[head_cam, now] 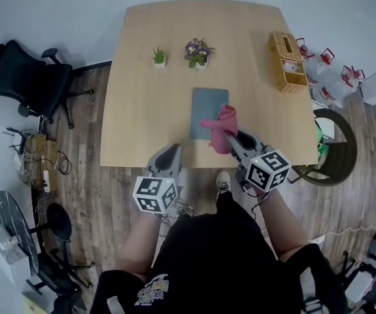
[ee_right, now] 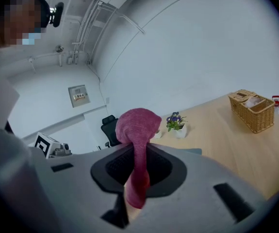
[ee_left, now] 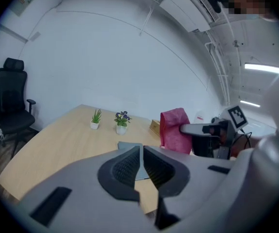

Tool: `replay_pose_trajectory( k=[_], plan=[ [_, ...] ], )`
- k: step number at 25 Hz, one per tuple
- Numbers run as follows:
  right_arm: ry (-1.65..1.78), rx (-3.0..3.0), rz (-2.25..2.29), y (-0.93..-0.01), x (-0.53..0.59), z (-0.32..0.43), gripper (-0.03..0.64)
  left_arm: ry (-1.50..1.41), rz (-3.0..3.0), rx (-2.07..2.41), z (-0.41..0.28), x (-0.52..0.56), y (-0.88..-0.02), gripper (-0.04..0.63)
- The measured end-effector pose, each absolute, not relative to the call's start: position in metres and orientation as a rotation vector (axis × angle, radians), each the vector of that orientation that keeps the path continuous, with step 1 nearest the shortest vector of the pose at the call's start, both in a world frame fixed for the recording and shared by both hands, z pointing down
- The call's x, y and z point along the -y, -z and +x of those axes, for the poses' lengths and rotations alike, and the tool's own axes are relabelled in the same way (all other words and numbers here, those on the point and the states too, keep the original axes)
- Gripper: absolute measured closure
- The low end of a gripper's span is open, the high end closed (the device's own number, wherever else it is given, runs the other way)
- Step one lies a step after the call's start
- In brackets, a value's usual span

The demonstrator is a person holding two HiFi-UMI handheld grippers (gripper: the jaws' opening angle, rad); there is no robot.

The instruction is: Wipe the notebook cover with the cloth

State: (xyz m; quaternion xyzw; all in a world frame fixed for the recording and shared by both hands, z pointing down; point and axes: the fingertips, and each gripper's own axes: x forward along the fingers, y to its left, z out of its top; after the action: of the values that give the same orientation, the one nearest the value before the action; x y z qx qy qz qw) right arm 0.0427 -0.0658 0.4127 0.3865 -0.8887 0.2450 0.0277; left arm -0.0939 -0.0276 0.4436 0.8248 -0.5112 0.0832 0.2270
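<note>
Operator: Was any text, label or number legible?
Inspector: None. Print on the wall panel was too small to read; the shirt print was blurred beyond reading.

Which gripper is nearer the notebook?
Right. The right gripper, shut on the cloth, is at the notebook's near right corner; the left gripper, shut and empty, is off to its left near the table edge.
</note>
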Motion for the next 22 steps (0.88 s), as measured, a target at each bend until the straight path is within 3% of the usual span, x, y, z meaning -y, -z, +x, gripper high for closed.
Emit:
replay_pose_trajectory(
  k=[22],
  plan=[
    [-0.881, 2.799, 0.823, -0.459, 0.172, 0.09, 0.558, -0.35, 2.003, 1.686, -0.051, 0.1, -0.483, 0.557]
  ],
)
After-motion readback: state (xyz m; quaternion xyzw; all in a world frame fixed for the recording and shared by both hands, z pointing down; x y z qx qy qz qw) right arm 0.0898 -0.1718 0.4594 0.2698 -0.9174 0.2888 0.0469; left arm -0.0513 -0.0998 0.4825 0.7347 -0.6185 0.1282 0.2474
